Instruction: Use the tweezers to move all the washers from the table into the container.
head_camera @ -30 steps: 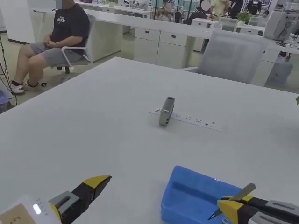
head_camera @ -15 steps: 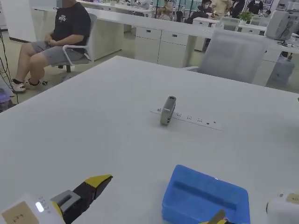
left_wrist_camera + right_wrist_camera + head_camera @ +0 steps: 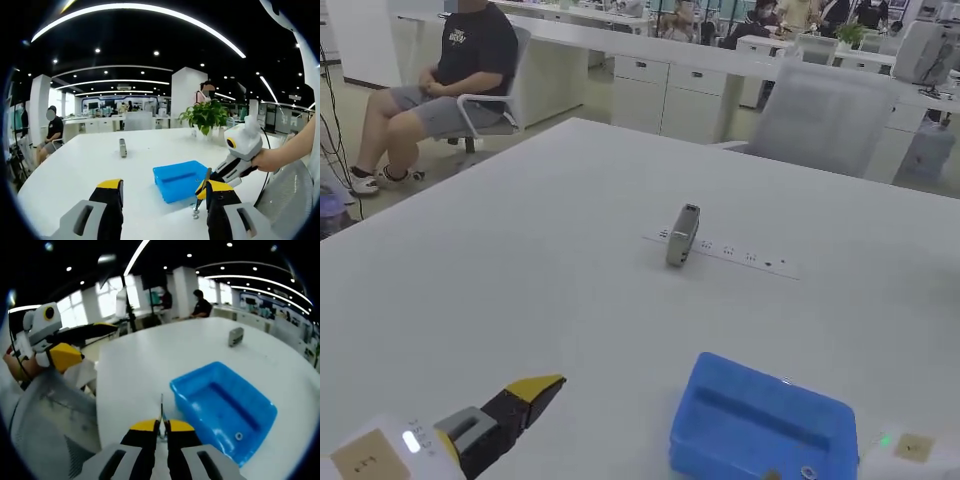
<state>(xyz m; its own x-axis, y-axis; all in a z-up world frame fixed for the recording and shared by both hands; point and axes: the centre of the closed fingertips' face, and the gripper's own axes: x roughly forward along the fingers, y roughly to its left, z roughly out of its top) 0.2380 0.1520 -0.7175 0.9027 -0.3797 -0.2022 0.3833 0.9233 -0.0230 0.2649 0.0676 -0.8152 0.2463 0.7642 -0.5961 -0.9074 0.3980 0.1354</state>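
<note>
The right gripper (image 3: 162, 426) has its two yellow fingertips (image 3: 145, 426) squeezed close together, with just a thin gap. They pinch the tweezers (image 3: 161, 410), which stick out straight ahead of the fingers.

In the left gripper view, the tweezers' tip points down at the table (image 3: 75, 170). A few small washers (image 3: 195, 214) lie right under the tip. They are too small to tell if the tip touches them.

Just past the fingers and off to one side sits the blue container (image 3: 225, 405). One washer (image 3: 239, 436) lies on its floor, so I think part of the job is done.

The left gripper (image 3: 165, 186) has its fingers wide apart and holds nothing. It hangs over the table, with the container a little way ahead of its fingers. Farther out on the table stands a small gray box (image 3: 681, 235).

This looks like the picking-up step for the next washer. The tip needs to go down around one washer. Then the fingers must squeeze gently so the tweezers grip it. After that comes a lift, a short move over the blue wall, and a let-go inside. A washer is thin and flat, so it may slip out if the tip is not straight on it.
</note>
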